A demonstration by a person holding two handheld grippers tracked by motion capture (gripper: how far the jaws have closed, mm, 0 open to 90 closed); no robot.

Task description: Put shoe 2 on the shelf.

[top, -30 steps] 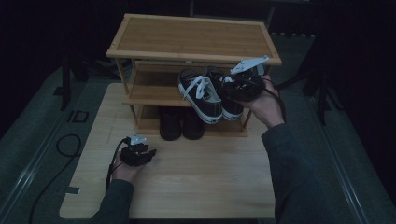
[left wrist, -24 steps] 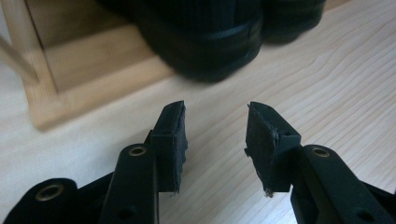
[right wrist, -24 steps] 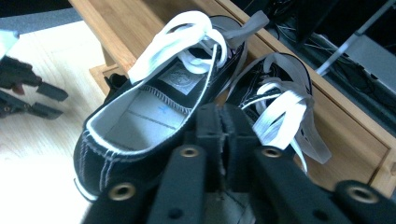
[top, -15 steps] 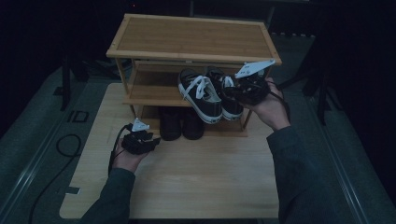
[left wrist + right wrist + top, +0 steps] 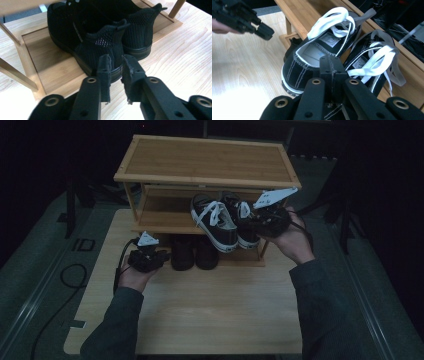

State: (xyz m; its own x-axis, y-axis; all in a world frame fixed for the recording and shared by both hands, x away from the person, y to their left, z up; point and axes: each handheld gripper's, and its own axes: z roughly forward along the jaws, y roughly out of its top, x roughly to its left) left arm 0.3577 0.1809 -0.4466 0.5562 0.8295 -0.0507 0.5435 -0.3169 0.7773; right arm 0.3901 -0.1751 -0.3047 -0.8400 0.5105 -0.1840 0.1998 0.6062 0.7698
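Shoes on rack, mid-handling.
Right gripper (image 5: pixel 331 72) clamps, apparently, both sneakers (image 5: pixel 216 222) (middle shelf); left gripper (image 5: pixel 115 75), just closing, narrowly apart behind untouched black shoe (image 5: pixel 100 45).

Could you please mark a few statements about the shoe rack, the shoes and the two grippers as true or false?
1. The black-and-white sneakers sit on the rack's middle shelf. True.
2. The top shelf of the rack holds a pair of shoes. False: it is bare.
3. The right gripper has its jaws wide open. False: they are shut, right behind the sneakers' heels.
4. The black knit shoes stand on the bottom shelf. True.
5. The left gripper clamps a white lace. False: its jaws, which have just been closing, stand a little apart at the heel of one black knit shoe, not pressing on it.
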